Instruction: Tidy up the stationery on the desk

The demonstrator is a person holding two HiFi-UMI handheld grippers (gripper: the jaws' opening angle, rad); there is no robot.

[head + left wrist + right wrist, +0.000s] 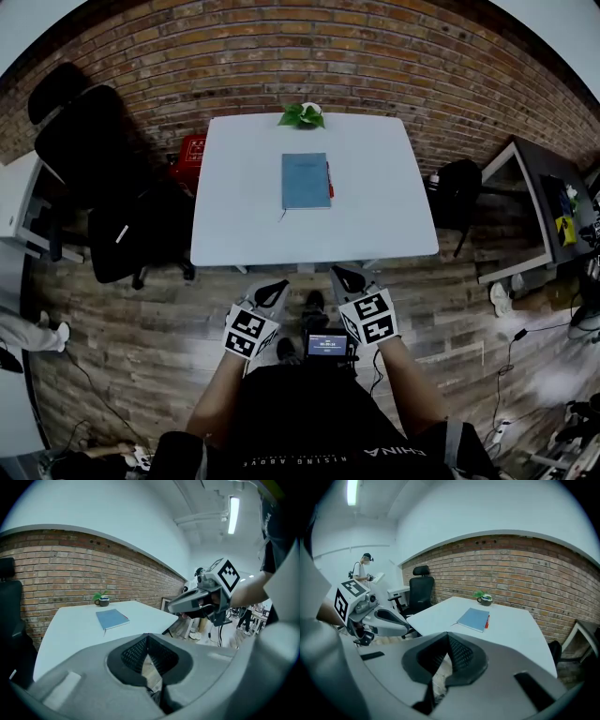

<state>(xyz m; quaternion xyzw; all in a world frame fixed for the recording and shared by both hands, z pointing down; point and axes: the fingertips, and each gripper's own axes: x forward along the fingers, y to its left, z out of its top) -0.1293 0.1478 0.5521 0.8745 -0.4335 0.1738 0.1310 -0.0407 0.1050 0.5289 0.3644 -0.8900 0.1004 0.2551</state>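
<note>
Plainly, the jaws of the left gripper (148, 638) are seen pressed together with nothing between them; those of the right gripper (449, 638) are likewise closed on nothing. Both pairs are held over the wooden floor (141, 328) at the lower middle of the head view, short of the near edge of the bench (234, 216); nothing is touched by either. The blue notebook (306, 180) is found above them in that view, at the middle of the bench, well apart from both jaws; its long axis runs straight up the frame, so a short edge is presented to the jaws. A red pen (329, 178) is laid along its right long edge, just beside it or touching it; which of the two cannot be told. The right gripper is judged the nearer to the pen, being placed slightly right of the notebook's line; the left gripper is set slightly left of it. Bare bench is left on both sides of the notebook and in front of it, so room for an approach is judged ample; a potted plant (302, 115) is stood at the far edge, near the notebook's far end; a black office chair (84, 141) is seen at the upper left, off the bench.
</note>
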